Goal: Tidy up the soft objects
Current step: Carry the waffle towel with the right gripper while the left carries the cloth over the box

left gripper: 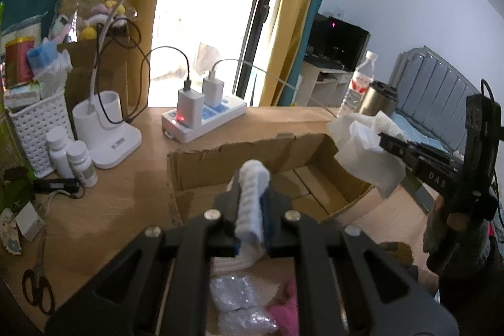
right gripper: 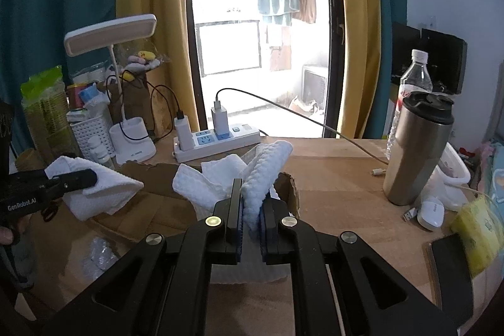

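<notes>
Left tongs: clenched on a fold of white towel. Right tongs: likewise clenched on a bunched edge of white towelling; whether this is the same piece cannot be told.

Reference landmark: open cardboard box on the wooden tabletop.

- The cloth in the left tongs is held up at the box's near wall, its tip over the opening.
- The cloth in the right tongs hangs over the box's right rim, clear of the floor of the box.
- Beyond the box: white power strip with two chargers plugged in.
- Left of the box: desk lamp, two white bottles, white basket, scissors.
- Right of the box: steel tumbler, water bottle.
- Nearer than the box: bubble wrap, pink fabric.
</notes>
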A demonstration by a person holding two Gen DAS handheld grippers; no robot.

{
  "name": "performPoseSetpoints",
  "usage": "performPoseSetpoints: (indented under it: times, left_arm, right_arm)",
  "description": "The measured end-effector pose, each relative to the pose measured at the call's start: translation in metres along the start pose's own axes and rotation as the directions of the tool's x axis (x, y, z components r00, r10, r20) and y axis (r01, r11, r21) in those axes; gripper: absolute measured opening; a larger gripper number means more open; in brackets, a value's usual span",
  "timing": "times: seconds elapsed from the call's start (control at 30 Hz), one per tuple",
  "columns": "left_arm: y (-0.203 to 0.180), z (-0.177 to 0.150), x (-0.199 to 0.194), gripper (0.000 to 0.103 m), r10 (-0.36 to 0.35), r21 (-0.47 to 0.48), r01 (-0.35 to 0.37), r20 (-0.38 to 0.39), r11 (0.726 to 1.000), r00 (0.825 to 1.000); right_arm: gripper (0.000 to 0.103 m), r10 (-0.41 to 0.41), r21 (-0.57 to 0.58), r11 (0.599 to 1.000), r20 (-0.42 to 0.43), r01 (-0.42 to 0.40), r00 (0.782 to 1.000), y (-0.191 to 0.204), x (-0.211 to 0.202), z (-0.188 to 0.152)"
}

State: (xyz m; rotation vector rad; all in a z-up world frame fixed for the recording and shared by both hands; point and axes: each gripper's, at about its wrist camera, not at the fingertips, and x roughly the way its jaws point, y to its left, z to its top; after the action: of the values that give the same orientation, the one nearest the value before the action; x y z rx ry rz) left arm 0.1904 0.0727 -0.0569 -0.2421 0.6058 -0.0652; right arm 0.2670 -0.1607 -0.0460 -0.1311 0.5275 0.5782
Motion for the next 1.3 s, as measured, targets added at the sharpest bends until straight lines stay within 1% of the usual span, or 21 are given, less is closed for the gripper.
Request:
performPoseSetpoints:
  times: [0.27, 0.37, 0.67, 0.77, 1.03, 1.23, 1.3]
  left_arm:
    - [0.010, -0.001, 0.028, 0.010, 0.006, -0.011, -0.006, -0.046, 1.000, 0.999]
    - [0.013, -0.004, 0.040, 0.010, 0.004, -0.016, -0.006, -0.072, 1.000, 0.997]
    - [0.025, -0.009, 0.063, 0.010, 0.015, -0.029, -0.019, -0.119, 0.999, 0.993]
    - [0.030, -0.011, 0.071, 0.010, 0.018, -0.035, -0.023, -0.133, 0.999, 0.991]
    - [0.031, -0.009, 0.078, 0.010, 0.022, -0.010, -0.023, -0.126, 1.000, 0.992]
    - [0.031, -0.005, 0.084, 0.010, 0.021, 0.000, -0.022, -0.122, 1.000, 0.992]
    - [0.032, -0.003, 0.085, 0.012, 0.019, -0.003, -0.019, -0.127, 1.000, 0.992]
  right_arm:
    - [0.009, 0.009, -0.014, 1.000, -0.050, -0.010, 0.999, -0.004, 0.032, 0.001]
    - [0.009, 0.016, -0.003, 1.000, -0.071, -0.016, 0.997, -0.007, 0.044, -0.001]
    - [0.009, -0.016, 0.009, 1.000, -0.154, 0.018, 0.988, -0.014, 0.069, -0.013]
    - [0.009, -0.019, 0.018, 1.000, -0.172, 0.022, 0.985, -0.014, 0.071, -0.018]
    - [0.009, -0.039, 0.030, 0.998, -0.221, 0.047, 0.975, -0.017, 0.072, -0.028]
    - [0.009, -0.059, 0.001, 0.998, -0.250, 0.061, 0.966, -0.014, 0.067, -0.032]
    - [0.009, -0.060, -0.006, 0.998, -0.264, 0.061, 0.963, -0.013, 0.065, -0.033]
